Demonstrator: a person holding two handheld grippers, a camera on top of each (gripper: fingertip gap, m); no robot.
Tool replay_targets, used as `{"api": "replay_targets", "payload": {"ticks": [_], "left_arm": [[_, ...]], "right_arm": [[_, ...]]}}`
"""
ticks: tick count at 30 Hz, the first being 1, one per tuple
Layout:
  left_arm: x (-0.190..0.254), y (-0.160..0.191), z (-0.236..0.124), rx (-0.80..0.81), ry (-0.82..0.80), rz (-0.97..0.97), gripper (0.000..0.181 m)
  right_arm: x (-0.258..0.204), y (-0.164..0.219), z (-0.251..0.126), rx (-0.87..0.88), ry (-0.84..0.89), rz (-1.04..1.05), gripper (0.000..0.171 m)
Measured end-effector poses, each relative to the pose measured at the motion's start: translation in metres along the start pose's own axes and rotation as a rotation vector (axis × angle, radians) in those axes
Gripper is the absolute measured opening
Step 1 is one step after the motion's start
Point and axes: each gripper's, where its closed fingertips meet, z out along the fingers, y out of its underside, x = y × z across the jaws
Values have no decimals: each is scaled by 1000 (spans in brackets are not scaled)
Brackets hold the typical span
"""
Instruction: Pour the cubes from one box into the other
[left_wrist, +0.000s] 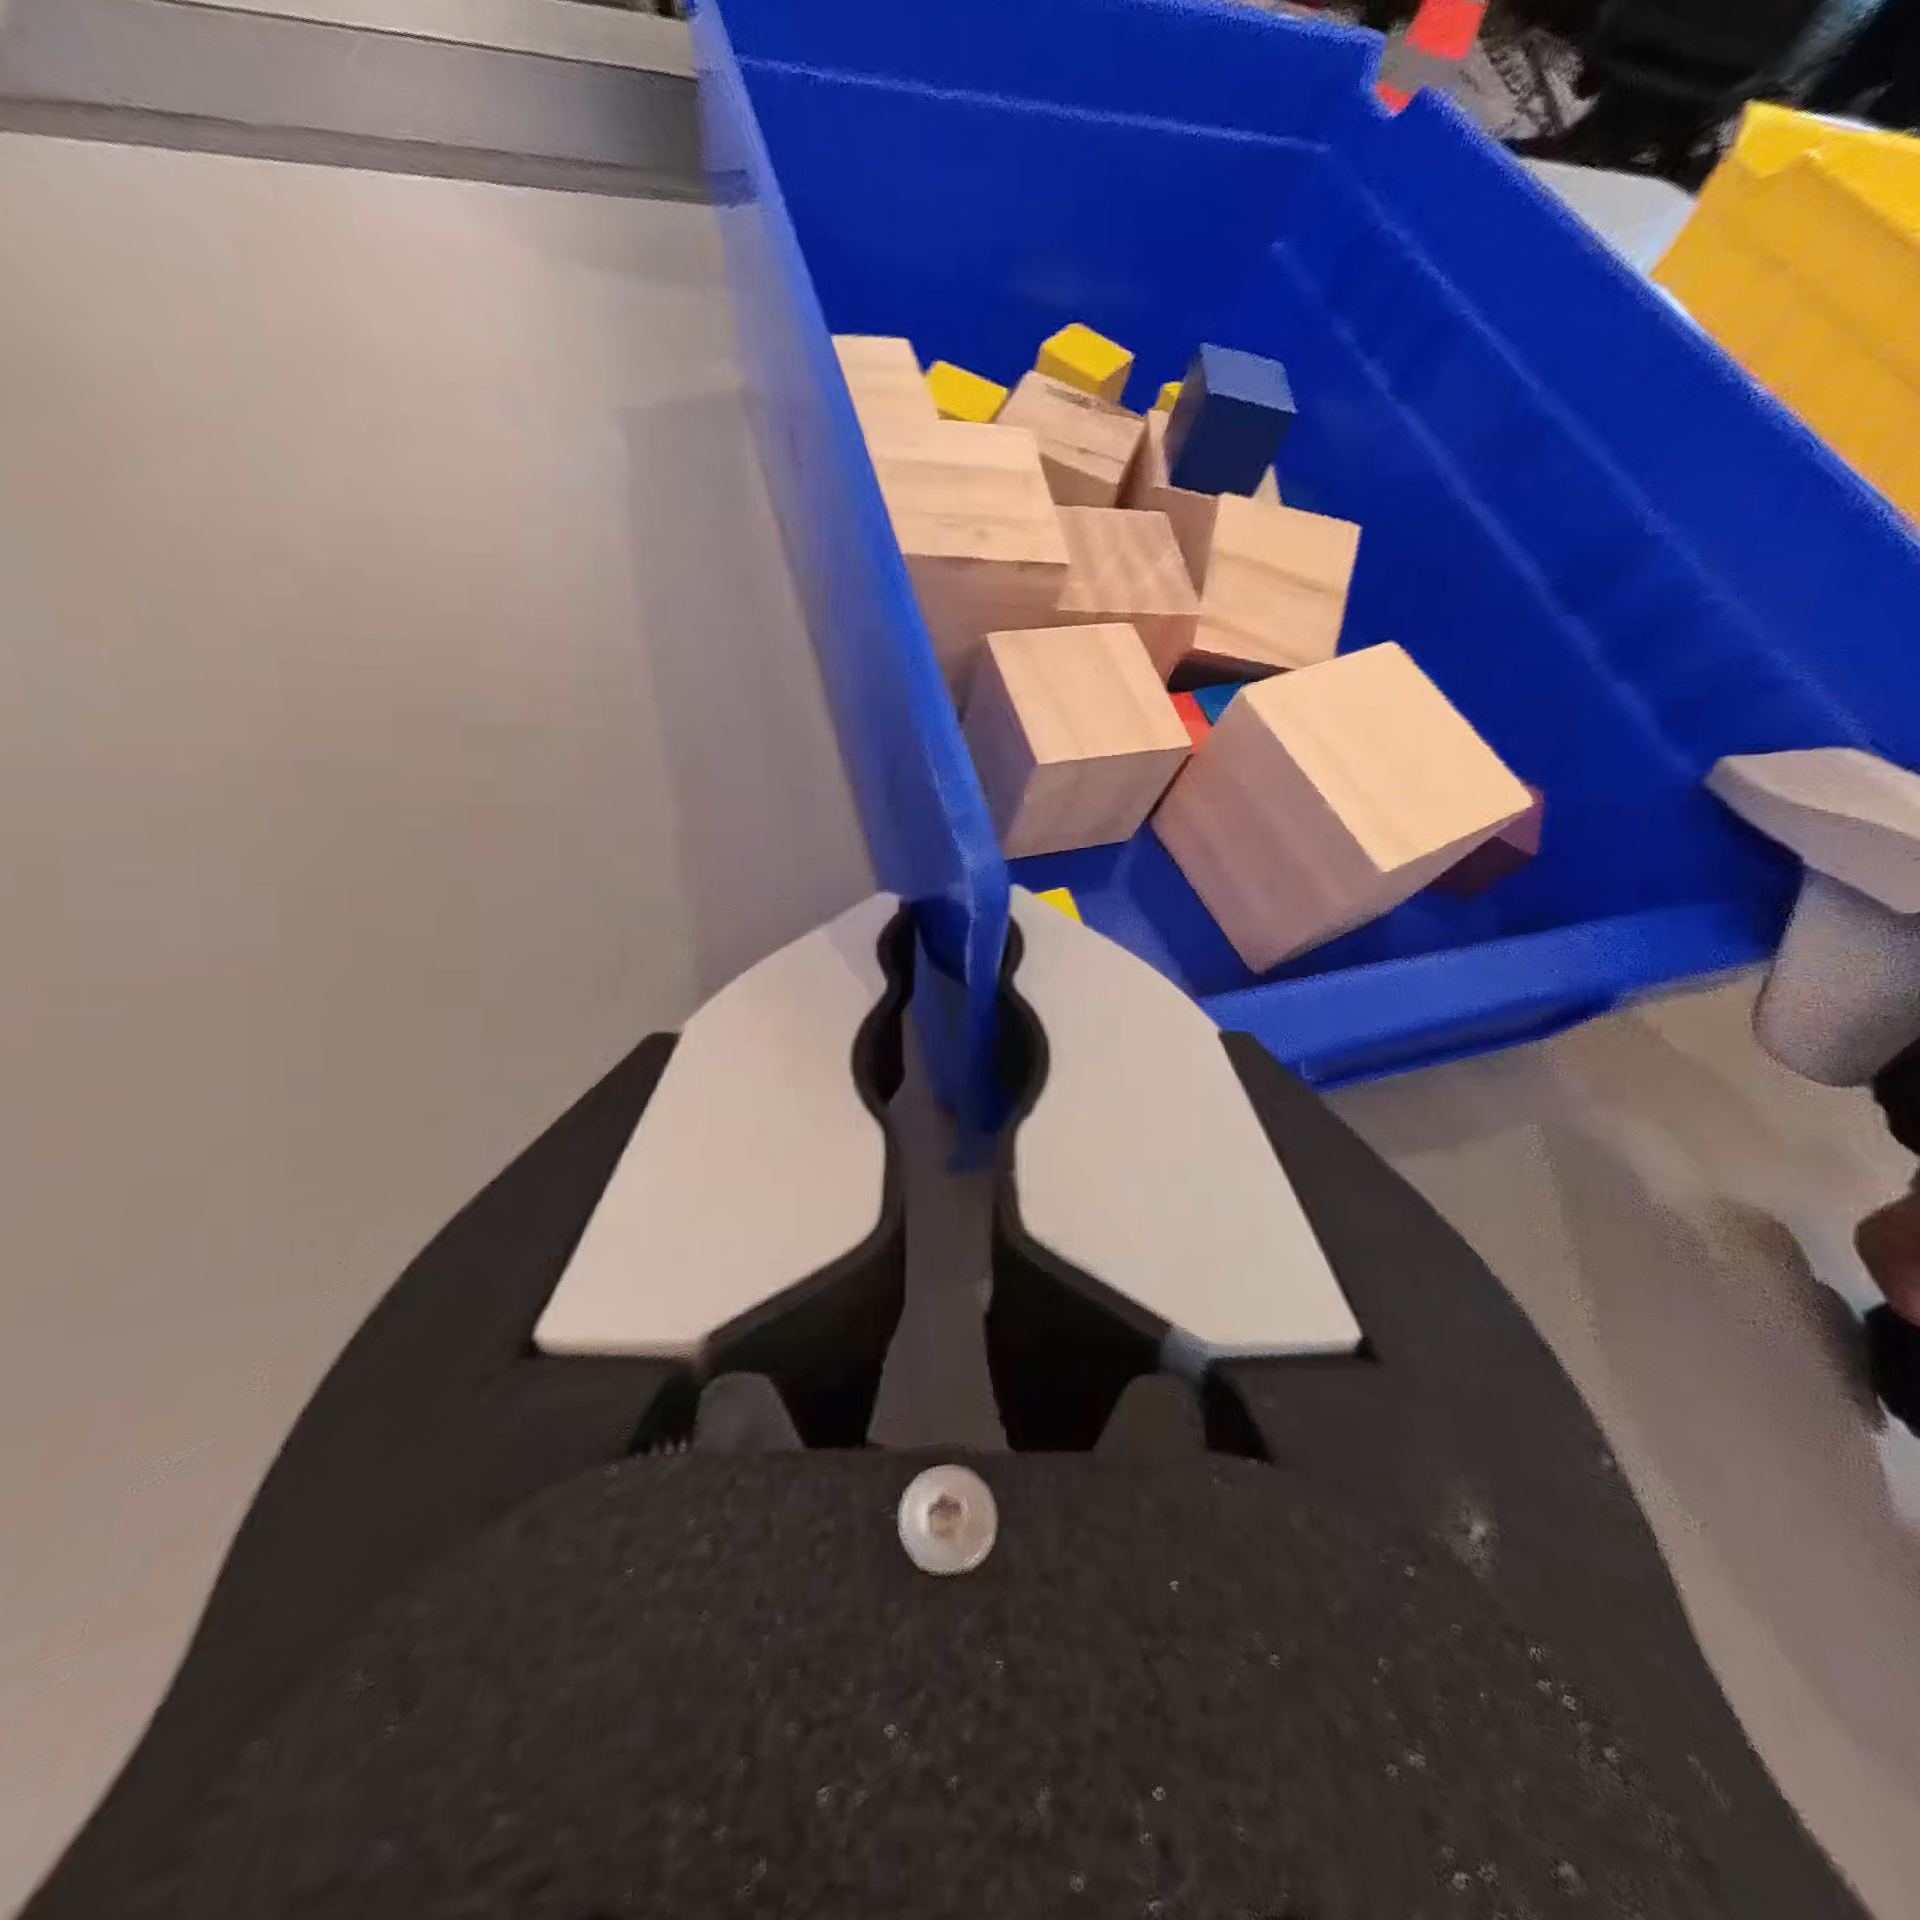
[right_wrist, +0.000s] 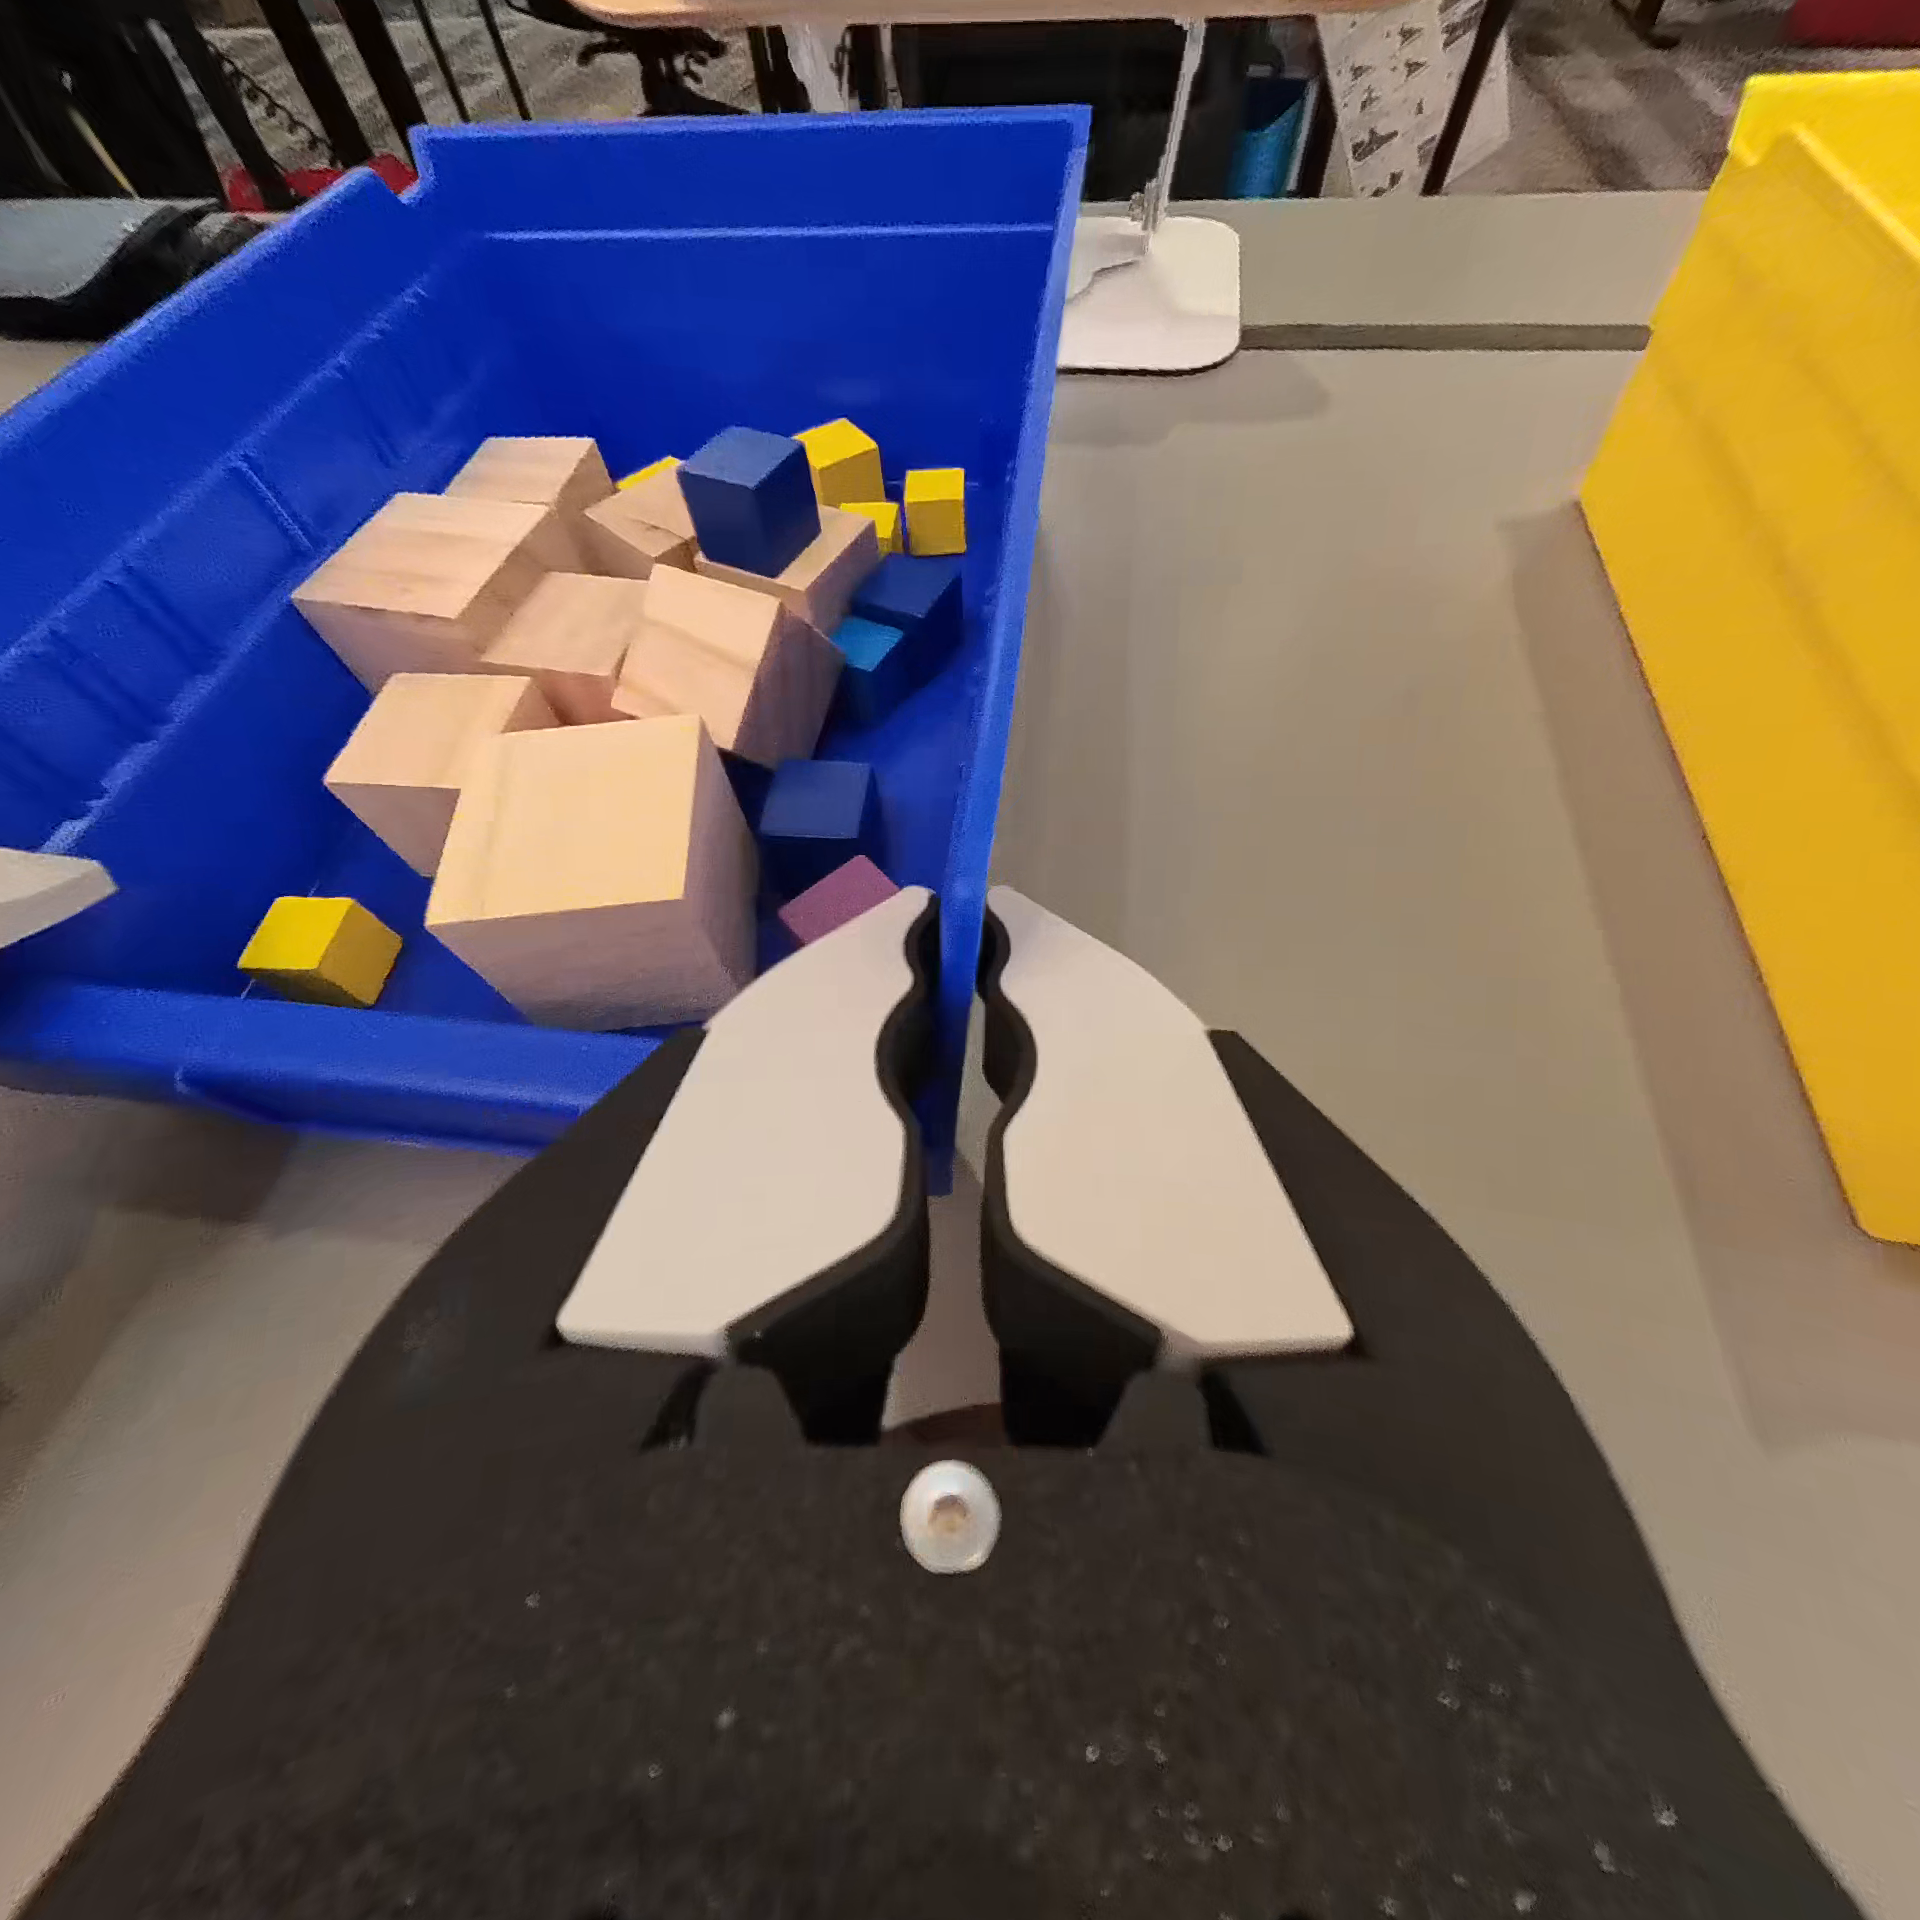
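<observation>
A blue plastic box (left_wrist: 1507, 499) holds several wooden cubes (left_wrist: 1340, 800) and small yellow, blue and purple cubes. My left gripper (left_wrist: 956, 925) is shut on the box's left side wall near its front corner. My right gripper (right_wrist: 961, 914) is shut on the box's right side wall (right_wrist: 1013, 623) near the front corner. The cubes (right_wrist: 592, 862) lie piled toward the right front of the box. A yellow box (right_wrist: 1787, 623) stands on the table to the right, apart from the blue box; it also shows in the left wrist view (left_wrist: 1818, 301). The right gripper's finger (left_wrist: 1839, 831) shows at the right edge of the left wrist view.
The grey table (right_wrist: 1299, 779) runs between the two boxes. A white stand base (right_wrist: 1153, 291) sits behind the blue box. Chairs and furniture legs stand beyond the table's far edge. A dark seam (left_wrist: 364, 145) crosses the table at the back left.
</observation>
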Motion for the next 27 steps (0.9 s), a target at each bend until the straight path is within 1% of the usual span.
{"api": "replay_targets", "payload": {"ticks": [3,6,8,10,13,16,18,21,23,25,27], "left_arm": [[-2,-1,-1,-7,-59,22,9],[-4,-4,-5,14,-122,111,4],[-8,-10,-10,29,-126,125,3],[-16,-19,-19,40,-119,100,3],[-44,-35,-41,84,-168,82,2],[-88,-51,-70,150,-247,80,2],[-119,-55,-87,162,-292,91,1],[-165,-51,-106,157,-339,79,1],[-191,-43,-112,154,-359,41,1],[-211,-37,-113,158,-369,2,1],[-223,-32,-109,158,-361,-17,1]], "right_arm": [[1,0,0,-1,16,-26,3],[0,1,-6,16,71,-53,3],[-6,-3,-11,35,83,-39,2],[-17,-16,-15,61,83,-38,2],[-51,-34,-13,72,49,-23,2],[-102,-50,-10,103,-3,-38,3],[-137,-57,-6,114,-31,-52,2],[-186,-57,5,105,-71,-72,2],[-212,-52,13,99,-80,-89,2],[-230,-47,18,104,-78,-87,2],[-239,-39,23,102,-71,-61,3]]}}
